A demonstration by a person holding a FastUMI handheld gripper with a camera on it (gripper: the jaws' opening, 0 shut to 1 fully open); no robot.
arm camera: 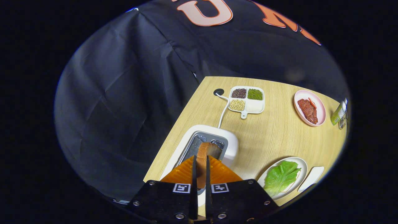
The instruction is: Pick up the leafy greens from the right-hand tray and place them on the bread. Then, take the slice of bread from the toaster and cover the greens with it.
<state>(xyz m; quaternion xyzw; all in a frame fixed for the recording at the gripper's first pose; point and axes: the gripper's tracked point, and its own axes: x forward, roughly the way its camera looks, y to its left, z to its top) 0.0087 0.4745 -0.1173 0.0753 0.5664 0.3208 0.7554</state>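
Observation:
My gripper [201, 159] is shut on a slice of bread [207, 150], which stands on edge between the two fingers. The slice hangs right over the slot of the white toaster [230, 146]; whether its lower edge still sits in the slot is hidden by the fingers. To the right of the fingers a green lettuce leaf [281, 178] lies on a round white plate [302, 166], with a thin tan edge of something showing under it. Just beyond that plate lies a small white tray [312, 178] with nothing on it.
The toaster's white cord [223, 112] runs to a hole in the wooden table [270, 137]. Farther off are a divided white dish [247, 100] of beans and grains, a pink plate [321, 115] with meat, and a green bottle [338, 113] at the table's far right edge.

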